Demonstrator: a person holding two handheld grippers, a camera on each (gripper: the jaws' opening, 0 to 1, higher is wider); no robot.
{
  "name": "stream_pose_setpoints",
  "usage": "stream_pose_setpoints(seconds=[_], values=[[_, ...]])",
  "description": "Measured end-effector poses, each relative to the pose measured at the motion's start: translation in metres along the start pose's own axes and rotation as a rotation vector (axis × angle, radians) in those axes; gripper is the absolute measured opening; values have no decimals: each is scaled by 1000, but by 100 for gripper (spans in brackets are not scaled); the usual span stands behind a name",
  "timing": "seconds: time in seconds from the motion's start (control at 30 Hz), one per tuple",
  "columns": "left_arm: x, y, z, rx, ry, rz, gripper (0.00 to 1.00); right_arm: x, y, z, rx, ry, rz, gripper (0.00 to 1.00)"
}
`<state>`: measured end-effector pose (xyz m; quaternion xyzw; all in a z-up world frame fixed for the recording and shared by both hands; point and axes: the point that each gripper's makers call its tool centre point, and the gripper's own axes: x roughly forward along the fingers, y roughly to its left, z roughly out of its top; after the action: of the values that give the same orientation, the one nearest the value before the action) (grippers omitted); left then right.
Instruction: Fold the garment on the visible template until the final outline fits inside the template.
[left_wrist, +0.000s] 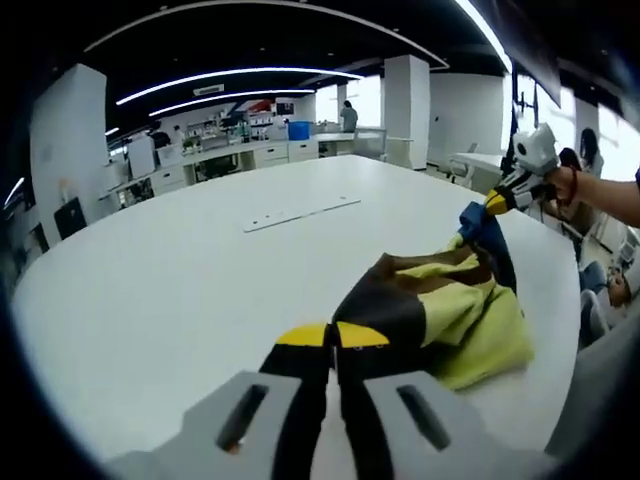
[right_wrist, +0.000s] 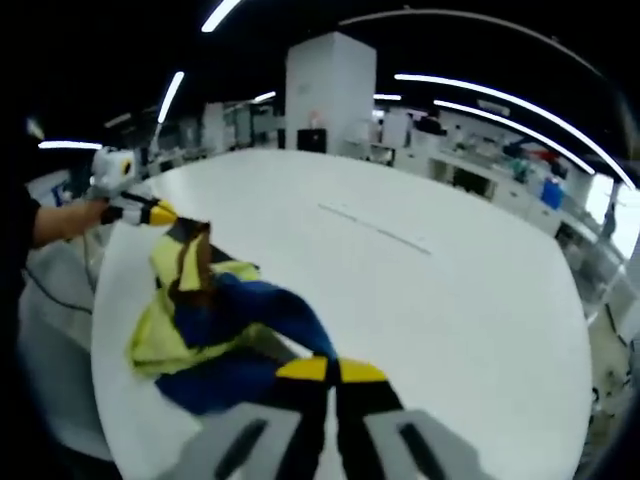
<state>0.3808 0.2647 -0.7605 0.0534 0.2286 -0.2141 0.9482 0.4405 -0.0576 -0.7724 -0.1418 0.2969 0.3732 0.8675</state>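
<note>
Left gripper view: garment (left_wrist: 440, 300) yellow-brown, right gripper view: blue side

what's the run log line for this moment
left gripper: shut on garment | right gripper: shut on garment | garment: bunched, lifted between grippers over white table | fold: not done

Left gripper (left_wrist: 333, 336) and right gripper (right_wrist: 331, 371): grey bodies, black jaws, yellow tips. Person's sleeve (right_wrist: 15, 225): black.

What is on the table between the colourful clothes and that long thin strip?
Nothing: in the left gripper view, bare white table lies between the garment and the strip.
</note>
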Motion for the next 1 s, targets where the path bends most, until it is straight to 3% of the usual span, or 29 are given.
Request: stream_pose_setpoints(seconds=[0.27,0.47,0.8,1.0], values=[[-5,4,-5,-29,7,19,0,-9,-17,-18,48,41,-56,0],[-7,7,-11,-31,21,28,0,-16,-29,-44,86,91,-94,0],[-6,5,-24,-40,56,28,0,-27,-32,-75,100,165,-118,0],[-6,2,-28,-57,64,21,0,-29,-19,-83,131,175,-78,0]])
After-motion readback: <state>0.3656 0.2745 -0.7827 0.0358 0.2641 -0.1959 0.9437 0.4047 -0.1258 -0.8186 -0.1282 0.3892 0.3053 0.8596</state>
